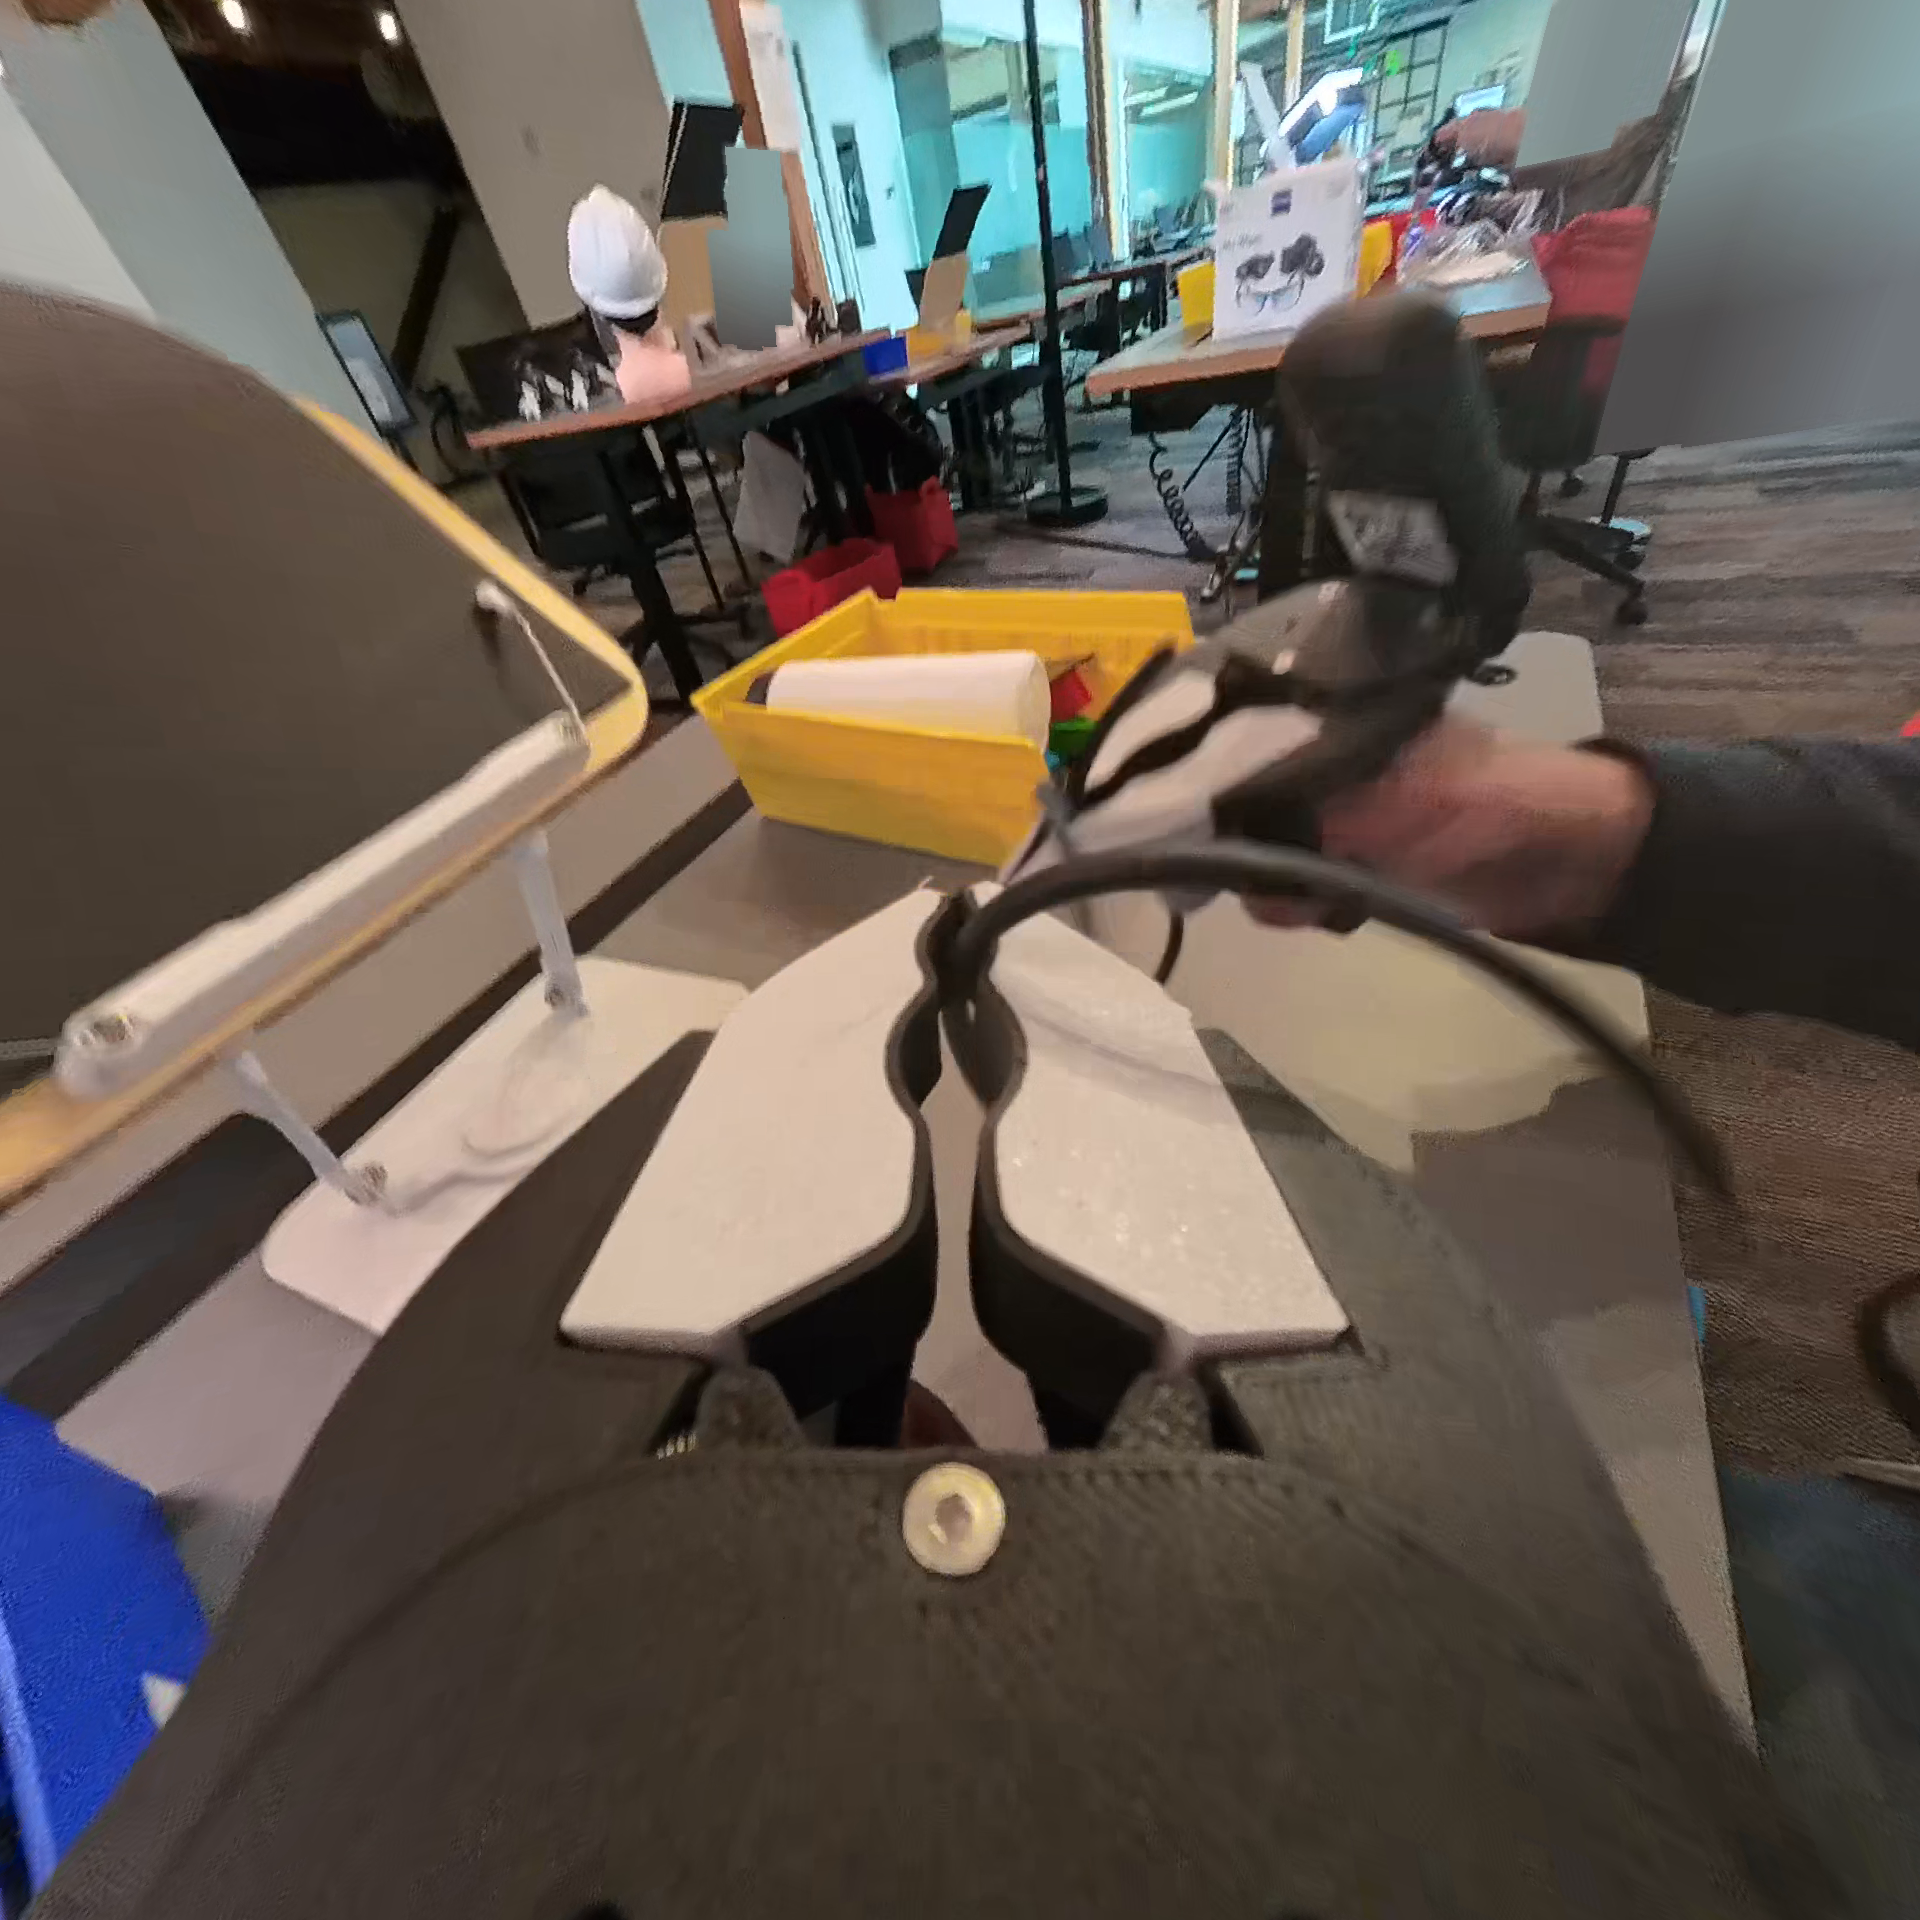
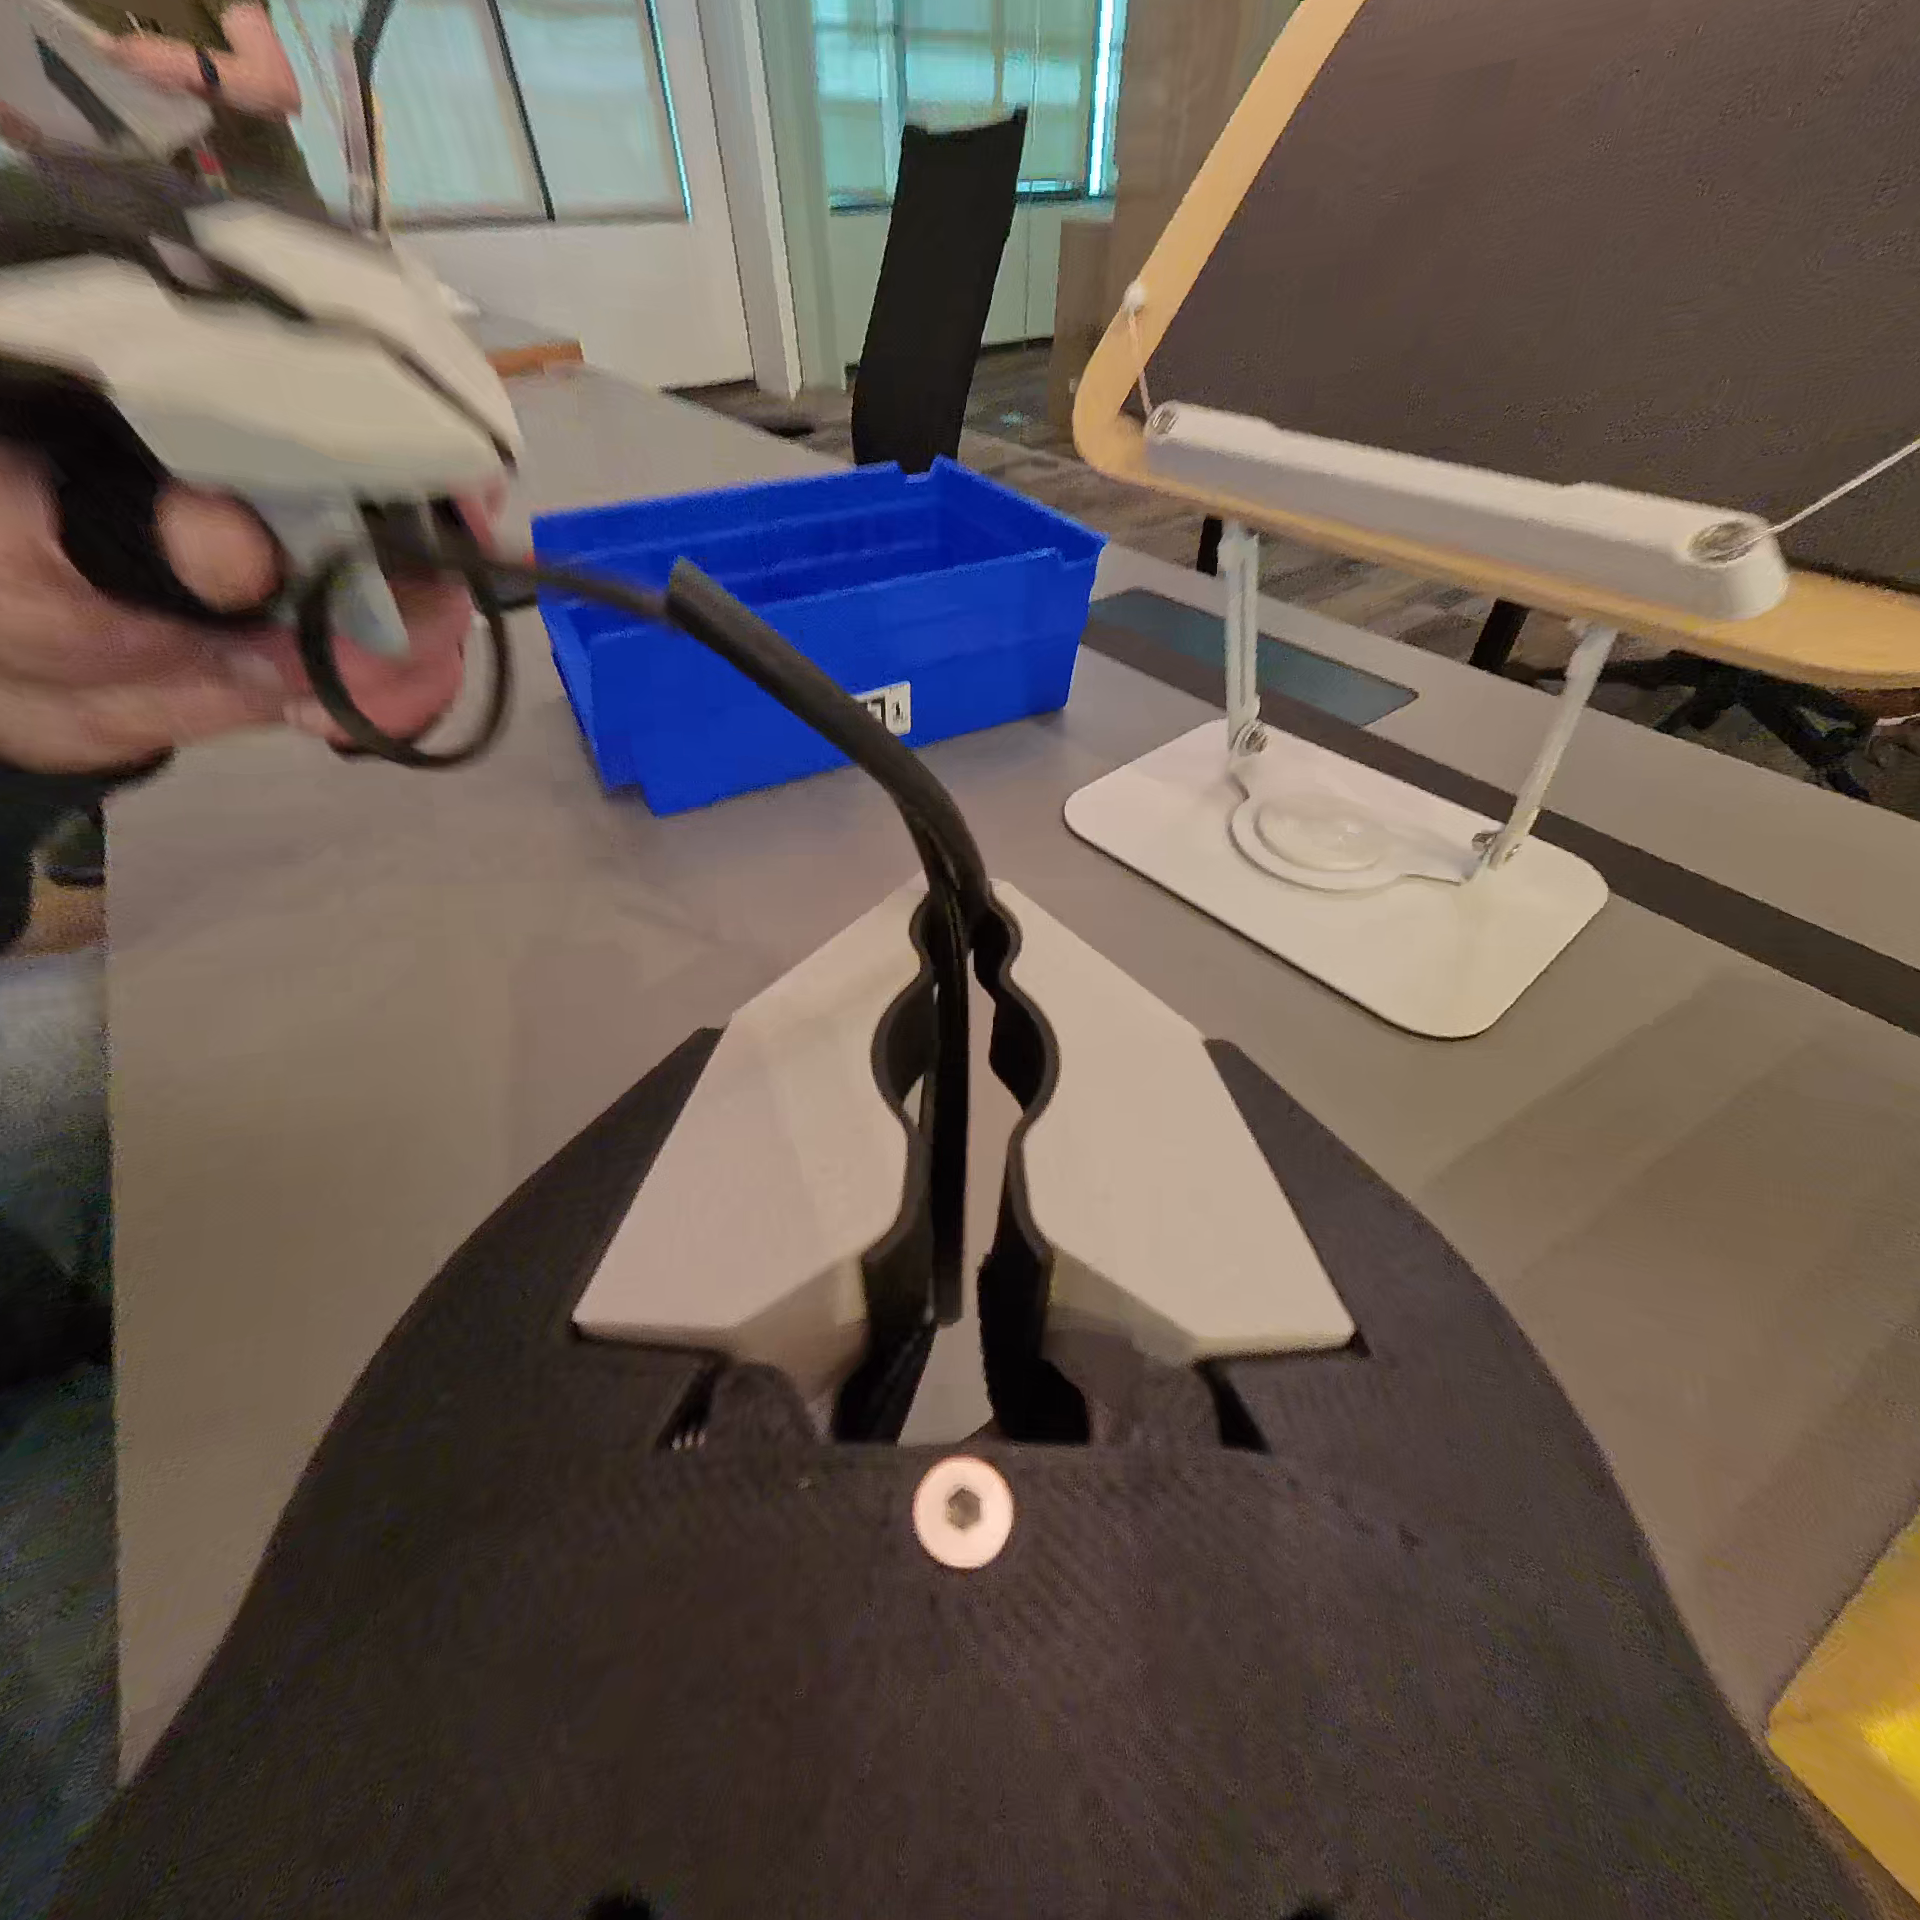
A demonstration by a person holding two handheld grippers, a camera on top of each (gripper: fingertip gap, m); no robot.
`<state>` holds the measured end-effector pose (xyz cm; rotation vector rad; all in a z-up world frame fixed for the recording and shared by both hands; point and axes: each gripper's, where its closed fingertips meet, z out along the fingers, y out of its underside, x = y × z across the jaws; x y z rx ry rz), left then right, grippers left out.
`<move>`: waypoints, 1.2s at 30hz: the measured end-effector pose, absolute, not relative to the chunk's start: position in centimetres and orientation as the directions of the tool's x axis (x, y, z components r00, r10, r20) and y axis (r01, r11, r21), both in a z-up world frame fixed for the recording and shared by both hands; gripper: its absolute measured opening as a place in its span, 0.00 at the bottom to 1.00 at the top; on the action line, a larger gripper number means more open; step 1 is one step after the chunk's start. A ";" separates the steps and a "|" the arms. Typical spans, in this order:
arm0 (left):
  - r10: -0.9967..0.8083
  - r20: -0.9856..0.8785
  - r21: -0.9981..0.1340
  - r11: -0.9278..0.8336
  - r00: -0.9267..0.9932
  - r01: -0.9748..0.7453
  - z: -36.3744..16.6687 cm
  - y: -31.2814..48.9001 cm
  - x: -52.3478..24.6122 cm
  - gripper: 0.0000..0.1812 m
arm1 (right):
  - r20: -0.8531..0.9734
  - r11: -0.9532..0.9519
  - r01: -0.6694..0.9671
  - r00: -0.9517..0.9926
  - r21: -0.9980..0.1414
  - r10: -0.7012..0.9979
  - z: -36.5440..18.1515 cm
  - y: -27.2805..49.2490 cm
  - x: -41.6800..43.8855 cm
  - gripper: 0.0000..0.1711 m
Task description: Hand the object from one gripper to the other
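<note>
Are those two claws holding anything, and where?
Both grip one black cable: the left gripper and right gripper each pinch an end at their fingertips.

We see a black flexible cable (image 2: pixel 914 790), bent in an arc, both ends clamped, suspended above the grey table (image 2: pixel 416 987)

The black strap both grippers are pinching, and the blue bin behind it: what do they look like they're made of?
Black strap: seemingly rubber or soft plastic with a matte finish; it bends in a smooth arc between the right gripper and left gripper, both shut on it. Blue bin: likely rigid molded plastic with a slight sheen, thin straight walls and ribbed sides.
</note>
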<state>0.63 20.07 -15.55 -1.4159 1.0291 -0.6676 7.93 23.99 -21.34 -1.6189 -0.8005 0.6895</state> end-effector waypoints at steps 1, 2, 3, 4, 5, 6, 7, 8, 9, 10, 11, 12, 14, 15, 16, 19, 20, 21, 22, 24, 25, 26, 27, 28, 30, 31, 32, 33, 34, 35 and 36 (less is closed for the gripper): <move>-0.881 -0.152 -0.977 0.066 0.449 -0.201 -16.5 20.3 0.5 0.00 | -0.032 -0.124 0.115 0.595 -0.986 0.803 -20.7 23.9 8.3 0.00; -0.882 -0.131 -0.979 0.045 0.453 -0.197 -17.2 20.5 0.4 0.00 | -0.045 -0.126 0.094 0.597 -0.988 0.801 -20.0 23.9 8.6 0.00; -0.884 -0.118 -0.981 0.032 0.451 -0.193 -17.9 20.6 0.4 0.00 | -0.054 -0.122 0.073 0.597 -0.990 0.800 -19.3 23.8 8.9 0.00; -0.890 -0.106 -0.981 0.021 0.444 -0.193 -18.6 20.6 0.5 0.00 | -0.063 -0.120 0.057 0.595 -0.991 0.801 -18.7 23.7 9.1 0.00; -0.895 -0.088 -0.981 0.003 0.438 -0.192 -19.1 20.7 0.8 0.00 | -0.070 -0.119 0.043 0.595 -0.992 0.801 -18.1 23.6 9.3 0.00; -0.899 -0.074 -0.981 -0.011 0.431 -0.193 -19.5 20.7 1.1 0.00 | -0.071 -0.112 0.032 0.597 -0.993 0.799 -17.4 23.6 9.5 0.00; -0.903 -0.076 -0.979 -0.014 0.423 -0.205 -20.0 20.7 1.5 0.00 | -0.067 -0.105 0.029 0.598 -0.994 0.798 -16.9 23.5 9.7 0.00; -0.904 -0.089 -0.974 -0.009 0.419 -0.226 -20.4 20.7 1.8 0.00 | -0.057 -0.100 0.039 0.598 -0.994 0.799 -16.5 23.4 9.8 0.00; -0.906 -0.101 -0.970 -0.003 0.411 -0.245 -20.6 20.7 2.2 0.00 | -0.045 -0.095 0.054 0.595 -0.994 0.803 -16.3 23.3 9.9 0.00; -0.911 -0.108 -0.968 0.004 0.399 -0.253 -20.7 20.6 2.7 0.00 | -0.038 -0.096 0.069 0.581 -0.993 0.813 -16.2 23.1 9.8 0.00; -0.916 -0.114 -0.965 0.009 0.386 -0.263 -20.7 20.5 3.3 0.00 | -0.042 -0.104 0.081 0.556 -0.991 0.830 -16.1 22.7 9.5 0.00; -0.918 -0.130 -0.957 0.017 0.375 -0.289 -20.9 20.6 3.8 0.00 | -0.040 -0.108 0.098 0.531 -0.989 0.847 -16.2 22.3 9.0 0.00; -0.914 -0.184 -0.935 0.050 0.361 -0.351 -21.3 20.8 4.7 0.00 | 0.031 -0.061 0.164 0.505 -0.985 0.863 -16.3 21.5 8.3 0.00; -0.918 -0.196 -0.927 0.058 0.346 -0.372 -21.5 20.9 5.2 0.00 | 0.084 -0.018 0.200 0.489 -0.980 0.868 -16.3 21.1 7.9 0.00; -0.924 -0.194 -0.917 0.052 0.328 -0.395 -21.9 20.8 5.6 0.00 | 0.142 0.032 0.232 0.479 -0.972 0.866 -16.4 20.7 7.6 0.00; -0.938 -0.200 -0.889 0.052 0.285 -0.455 -22.7 20.7 6.7 0.00 | 0.314 0.159 0.354 0.441 -0.922 0.841 -16.9 19.7 6.9 0.00; -0.939 -0.200 -0.879 0.046 0.278 -0.475 -23.0 20.7 6.9 0.00 | 0.374 0.208 0.393 0.416 -0.896 0.829 -17.1 19.3 6.6 0.00; -0.940 -0.203 -0.868 0.043 0.275 -0.495 -23.2 20.8 7.0 0.00 | 0.434 0.258 0.431 0.382 -0.864 0.816 -17.3 18.7 6.2 0.00; -0.941 -0.205 -0.859 0.041 0.269 -0.510 -23.4 20.8 7.1 0.00 | 0.496 0.305 0.475 0.350 -0.825 0.795 -17.6 18.3 5.8 0.00; -0.948 -0.193 -0.848 0.030 0.255 -0.530 -23.7 20.7 7.5 0.00 | 0.637 0.398 0.584 0.283 -0.707 0.717 -18.3 18.1 5.5 0.00; -0.949 -0.190 -0.841 0.026 0.251 -0.541 -23.9 20.7 7.6 0.00 | 0.698 0.442 0.626 0.241 -0.642 0.674 -18.7 18.0 5.3 0.00; -0.953 -0.187 -0.836 0.026 0.239 -0.549 -24.0 20.6 7.7 0.00 | 0.741 0.476 0.651 0.206 -0.592 0.639 -18.9 17.8 5.1 0.00; -0.957 -0.180 -0.834 0.027 0.225 -0.552 -24.0 20.4 7.9 0.00 | 0.765 0.500 0.661 0.181 -0.560 0.618 -19.1 17.7 4.9 0.01; -0.960 -0.178 -0.829 0.027 0.218 -0.558 -24.0 20.4 8.0 0.00 | 0.780 0.513 0.669 0.165 -0.539 0.604 -19.2 17.7 4.8 0.02; -0.960 -0.186 -0.815 0.031 0.210 -0.579 -24.2 20.4 8.0 0.00 | 0.796 0.529 0.679 0.136 -0.509 0.590 -19.4 17.7 4.7 0.04; -0.961 -0.185 -0.812 0.033 0.204 -0.582 -24.3 20.3 8.1 0.00 | 0.797 0.533 0.680 0.127 -0.503 0.590 -19.5 17.6 4.7 0.05; -0.964 -0.180 -0.810 0.032 0.195 -0.585 -24.3 20.1 8.1 0.00 | 0.797 0.534 0.683 0.118 -0.498 0.593 -19.6 17.7 4.7 0.07; -0.965 -0.182 -0.798 0.034 0.187 -0.602 -24.6 20.1 8.0 0.00 | 0.794 0.533 0.691 0.099 -0.488 0.599 -19.9 17.6 4.8 0.09; -0.963 -0.202 -0.780 0.049 0.176 -0.624 -24.8 20.0 7.9 0.00 | 0.787 0.532 0.697 0.076 -0.481 0.613 -20.2 17.5 4.8 0.10; -0.961 -0.225 -0.766 0.073 0.160 -0.639 -24.8 19.9 7.9 0.00 | 0.774 0.536 0.690 0.057 -0.487 0.630 -20.5 17.1 4.6 0.08; -0.958 -0.247 -0.745 0.091 0.147 -0.660 -24.9 19.9 7.7 0.00 | 0.757 0.543 0.674 0.037 -0.501 0.652 -20.6 16.7 4.5 0.07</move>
